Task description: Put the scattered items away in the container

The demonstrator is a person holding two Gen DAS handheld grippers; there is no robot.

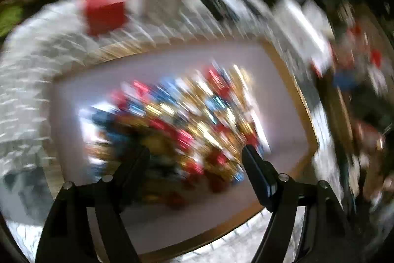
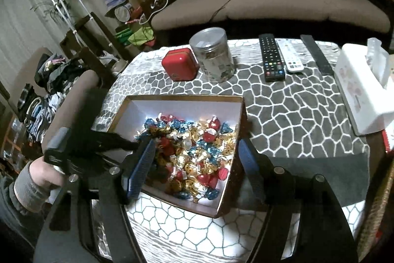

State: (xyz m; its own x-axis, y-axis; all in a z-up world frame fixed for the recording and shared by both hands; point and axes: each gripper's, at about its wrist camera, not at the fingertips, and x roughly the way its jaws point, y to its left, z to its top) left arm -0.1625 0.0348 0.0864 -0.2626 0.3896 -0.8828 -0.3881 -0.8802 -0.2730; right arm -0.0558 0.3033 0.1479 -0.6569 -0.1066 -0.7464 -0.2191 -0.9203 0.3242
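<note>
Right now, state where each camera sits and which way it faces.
Left wrist: on the left gripper, looking steeply down, blurred, into the box of foil-wrapped candies; only its own open black fingers show.
Right wrist: on the right gripper, looking down across the table toward the sofa; its blue-padded fingers straddle the box wall, and the left gripper with a hand enters from the left.
Shared: candy box, red tin, clear jar.

One box of sweets, two claws and a scatter of objects on a patterned surface.

One open box (image 2: pixel 172 100) holds foil-wrapped sweets (image 2: pixel 194 149) too many to count; beside it stand one red tin (image 2: pixel 179 64), one clear jar (image 2: pixel 214 53), two remotes (image 2: pixel 270 58), one dark strip (image 2: pixel 316 54) and one tissue box (image 2: pixel 362 90).
</note>
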